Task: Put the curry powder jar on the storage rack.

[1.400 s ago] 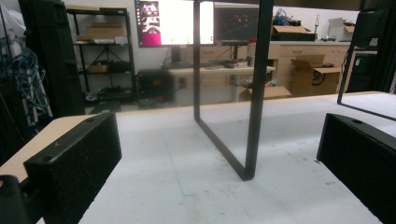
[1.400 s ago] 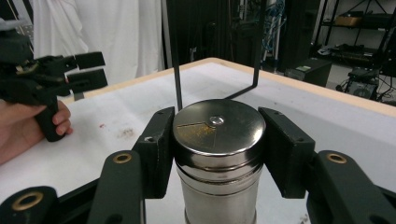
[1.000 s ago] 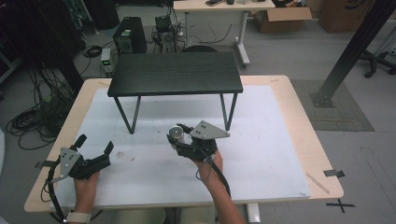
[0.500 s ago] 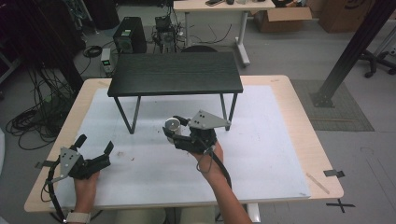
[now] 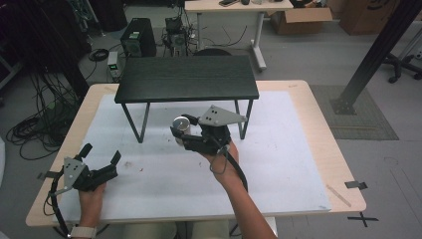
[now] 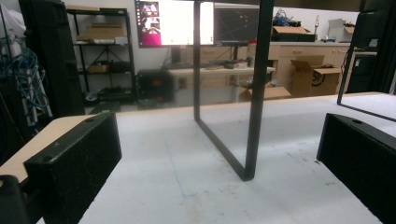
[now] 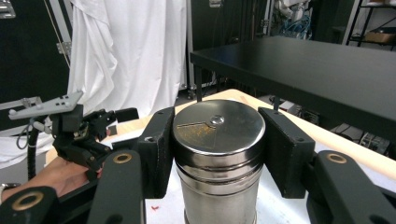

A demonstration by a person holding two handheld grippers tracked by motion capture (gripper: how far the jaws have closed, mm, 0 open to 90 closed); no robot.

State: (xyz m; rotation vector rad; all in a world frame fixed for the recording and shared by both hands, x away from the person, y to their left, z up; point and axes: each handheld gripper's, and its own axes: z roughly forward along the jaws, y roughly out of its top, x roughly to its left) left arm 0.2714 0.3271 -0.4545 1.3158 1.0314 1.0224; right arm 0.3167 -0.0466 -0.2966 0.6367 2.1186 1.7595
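Observation:
A shiny steel canister (image 7: pixel 218 140) with a flat round lid stands upright between my right gripper's two black pads (image 7: pixel 156 149), which press on its sides. In the high view the canister (image 5: pixel 181 124) and my right gripper (image 5: pixel 180 134) are at the front edge of the small black table (image 5: pixel 186 77), between its legs. Its base is hidden, so I cannot tell if it touches the mat. My left gripper (image 5: pixel 102 153) rests low at the near left of the white mat (image 5: pixel 278 149), open with nothing between its jaws.
The black table's thin leg frame (image 6: pixel 254 93) stands just ahead of my left gripper (image 6: pixel 219 140). Its dark top (image 7: pixel 317 65) spans the space right of the canister. Beyond the wooden tabletop (image 5: pixel 318 114) are cables, a desk and cardboard boxes.
My right gripper has carried the canister away from me and slightly left, toward the black table. The left gripper has stayed put and open.

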